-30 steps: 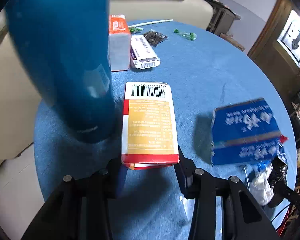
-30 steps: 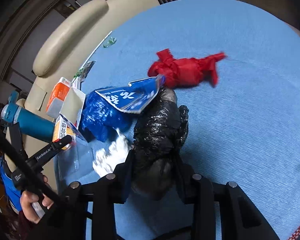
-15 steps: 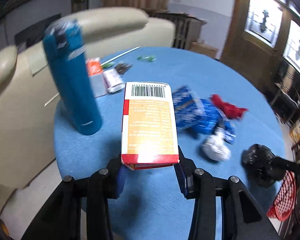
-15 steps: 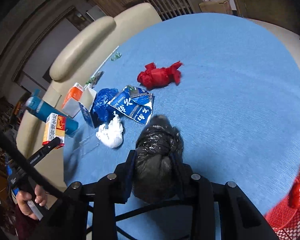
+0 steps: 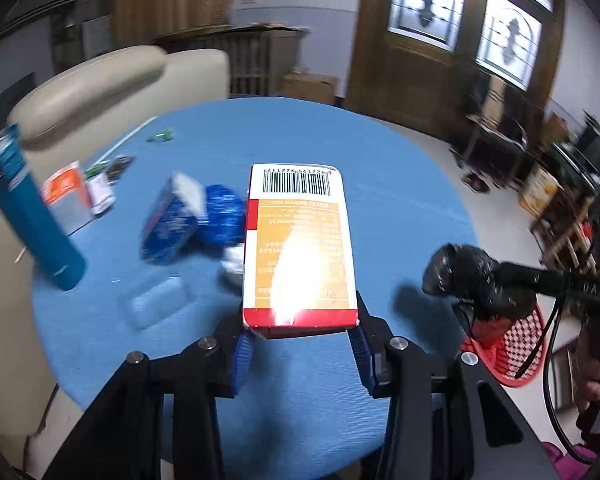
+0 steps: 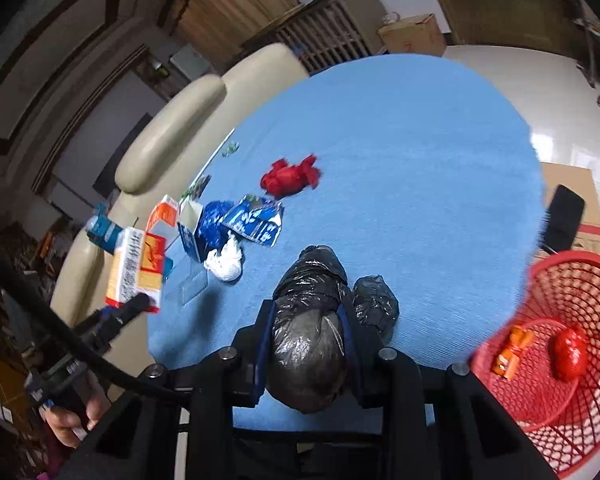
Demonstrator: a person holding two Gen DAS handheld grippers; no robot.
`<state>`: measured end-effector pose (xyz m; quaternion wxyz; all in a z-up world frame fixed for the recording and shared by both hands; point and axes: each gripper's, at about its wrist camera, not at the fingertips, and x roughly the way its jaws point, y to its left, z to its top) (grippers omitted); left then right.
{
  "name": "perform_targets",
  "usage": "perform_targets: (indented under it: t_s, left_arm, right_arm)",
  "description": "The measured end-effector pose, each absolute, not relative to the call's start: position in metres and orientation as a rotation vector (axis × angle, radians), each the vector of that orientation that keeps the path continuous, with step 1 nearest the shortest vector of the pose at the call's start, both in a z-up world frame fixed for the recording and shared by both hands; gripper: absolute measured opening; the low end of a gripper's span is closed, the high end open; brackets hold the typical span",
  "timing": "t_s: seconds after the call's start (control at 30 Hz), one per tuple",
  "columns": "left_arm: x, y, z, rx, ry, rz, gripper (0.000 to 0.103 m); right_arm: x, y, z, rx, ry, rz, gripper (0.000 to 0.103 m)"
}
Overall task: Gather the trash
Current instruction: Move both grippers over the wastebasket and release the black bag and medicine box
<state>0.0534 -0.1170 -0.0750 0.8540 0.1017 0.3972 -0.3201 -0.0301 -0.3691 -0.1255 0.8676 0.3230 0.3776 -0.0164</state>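
carton (image 5: 300,240) lifted off table | black bag (image 6: 312,320) raised; right tongs (image 6: 306,354) tightened

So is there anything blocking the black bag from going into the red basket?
Nothing visible. The right gripper holds the black bag over the table's near edge, and the red basket sits open beside it, with only two small bits of trash inside.

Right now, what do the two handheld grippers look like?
Both grippers, left and right, are black angular frames with silver bolts. Their fingers have blue pads. A black cable loops beside the right handle, and small white lettering marks each stem.
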Motion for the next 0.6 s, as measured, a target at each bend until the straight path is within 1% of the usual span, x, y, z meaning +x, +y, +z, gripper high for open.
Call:
perform_targets:
  t_s: [0.4,0.6]
  left_arm:
    - [-0.011,-0.211,-0.071,0.402,0.807,-0.866,0.045]
    - [-0.034,-0.241,-0.065,0.476,0.775,-0.901,0.045]
  right_arm:
    - [-0.118,-0.432,-0.121,0.786,0.715,-0.169,0.033]
    - [-0.147,-0.453,-0.116,0.804,0.681,-0.21,0.034]
